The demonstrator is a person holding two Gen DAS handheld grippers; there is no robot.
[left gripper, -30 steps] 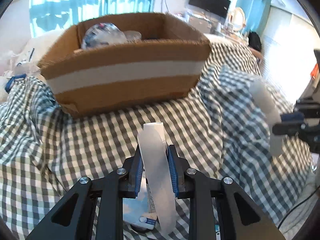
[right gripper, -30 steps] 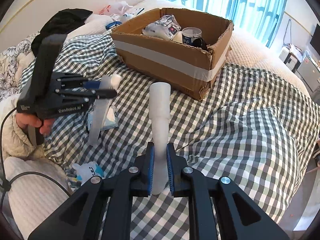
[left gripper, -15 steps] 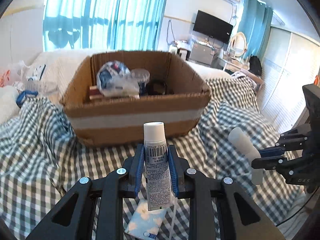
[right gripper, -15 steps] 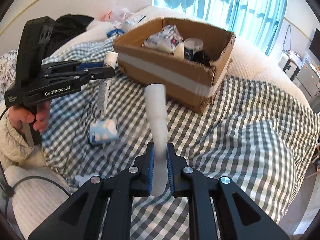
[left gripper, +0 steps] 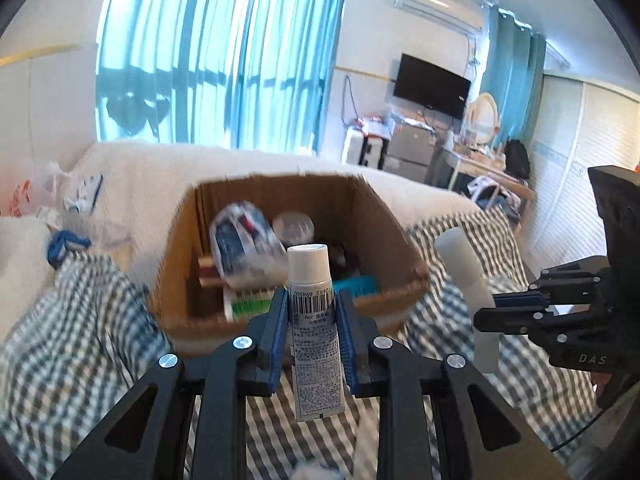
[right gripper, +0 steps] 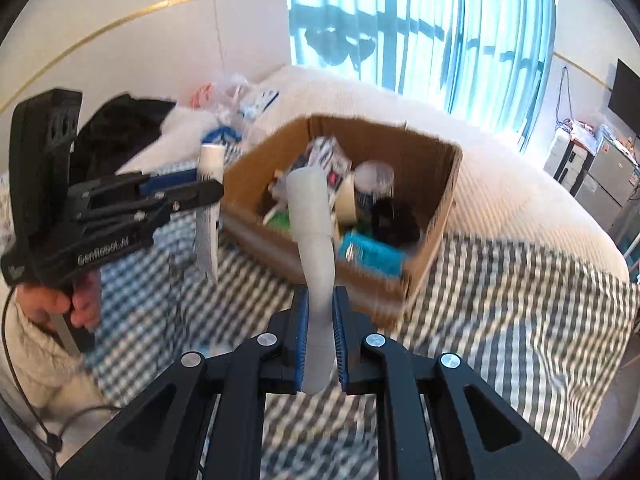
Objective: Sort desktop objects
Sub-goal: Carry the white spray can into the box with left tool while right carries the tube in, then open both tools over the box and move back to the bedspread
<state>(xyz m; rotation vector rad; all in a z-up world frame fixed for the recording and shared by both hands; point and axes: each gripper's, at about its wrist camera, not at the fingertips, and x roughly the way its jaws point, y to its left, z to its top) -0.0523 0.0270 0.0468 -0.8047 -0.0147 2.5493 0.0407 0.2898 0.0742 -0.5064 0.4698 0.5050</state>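
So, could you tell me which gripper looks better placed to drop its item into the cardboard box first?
Probably the left gripper: its barcoded tube points straight at the cardboard box, near its front wall. The right gripper holds its white tube slightly further back.

"694560" and "20g" on tube (left gripper: 316, 328), "DAS" on right hand-held gripper (left gripper: 486, 317)

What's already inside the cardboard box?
The cardboard box holds a crinkled plastic packet, a clear-lidded jar, a teal package, a tape roll and something black. Lower layers are hidden.
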